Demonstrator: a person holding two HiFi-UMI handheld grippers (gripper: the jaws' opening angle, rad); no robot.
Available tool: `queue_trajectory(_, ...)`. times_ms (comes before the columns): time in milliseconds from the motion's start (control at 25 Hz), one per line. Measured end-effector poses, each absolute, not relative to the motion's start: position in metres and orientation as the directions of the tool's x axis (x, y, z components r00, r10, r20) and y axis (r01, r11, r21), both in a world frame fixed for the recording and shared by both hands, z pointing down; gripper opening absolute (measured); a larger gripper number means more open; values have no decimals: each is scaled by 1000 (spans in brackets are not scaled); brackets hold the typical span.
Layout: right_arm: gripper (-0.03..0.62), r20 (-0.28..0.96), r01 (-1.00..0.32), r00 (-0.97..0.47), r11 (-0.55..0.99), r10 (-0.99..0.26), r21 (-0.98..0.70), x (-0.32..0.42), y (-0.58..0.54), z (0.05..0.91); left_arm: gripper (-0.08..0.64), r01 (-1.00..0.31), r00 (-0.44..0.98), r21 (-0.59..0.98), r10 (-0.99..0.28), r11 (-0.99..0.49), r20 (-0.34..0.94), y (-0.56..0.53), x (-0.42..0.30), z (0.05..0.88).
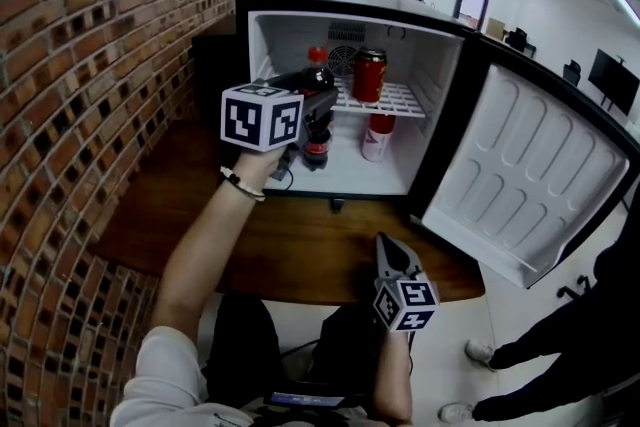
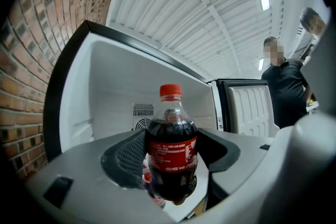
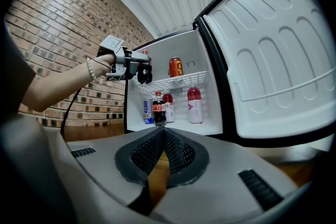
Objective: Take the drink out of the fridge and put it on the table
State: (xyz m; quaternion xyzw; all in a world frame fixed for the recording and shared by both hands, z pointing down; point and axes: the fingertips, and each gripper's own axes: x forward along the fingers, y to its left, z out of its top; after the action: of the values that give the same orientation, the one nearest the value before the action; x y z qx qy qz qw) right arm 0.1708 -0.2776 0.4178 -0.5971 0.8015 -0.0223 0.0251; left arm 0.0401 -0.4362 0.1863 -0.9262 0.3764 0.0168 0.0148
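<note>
A small cola bottle [image 2: 170,134] with a red cap and red label hangs upright between my left gripper's [image 2: 170,165] pads, which press on its sides. In the head view this gripper [image 1: 320,98] holds the bottle [image 1: 314,77] at the mouth of the open fridge [image 1: 350,10], level with the wire shelf. The right gripper view shows the held bottle [image 3: 144,72] just outside the fridge's left wall. My right gripper [image 1: 388,250] is shut and empty, low over the wooden table's [image 1: 300,245] front edge, its jaws [image 3: 164,132] touching.
In the fridge, a red can [image 1: 369,75] stands on the shelf. Below it are another cola bottle [image 1: 316,150] and a red-and-white bottle [image 1: 378,137]. The fridge door [image 1: 530,175] swings wide to the right. A person in black [image 1: 600,315] stands at right; a brick wall [image 1: 90,65] runs along the left.
</note>
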Motion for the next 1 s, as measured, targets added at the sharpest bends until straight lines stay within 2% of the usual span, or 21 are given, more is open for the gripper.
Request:
queue_trajectory(520,20,-8,-950,-306,306,-952,-65,156,-273,420,296,-677,736,8,-677,-736,-32,-376,29,281)
queue_trajectory(760,20,-9,-948,-313,312,-950,-66,152,-272,420,296,-716,698,1,-716,-698,-7,-372,11,316)
queue_trajectory(1000,20,-7,-944,-324,324,-946,-60,144,-274,419,296,-754,656,58,-755,-654,14,-379,-23,350)
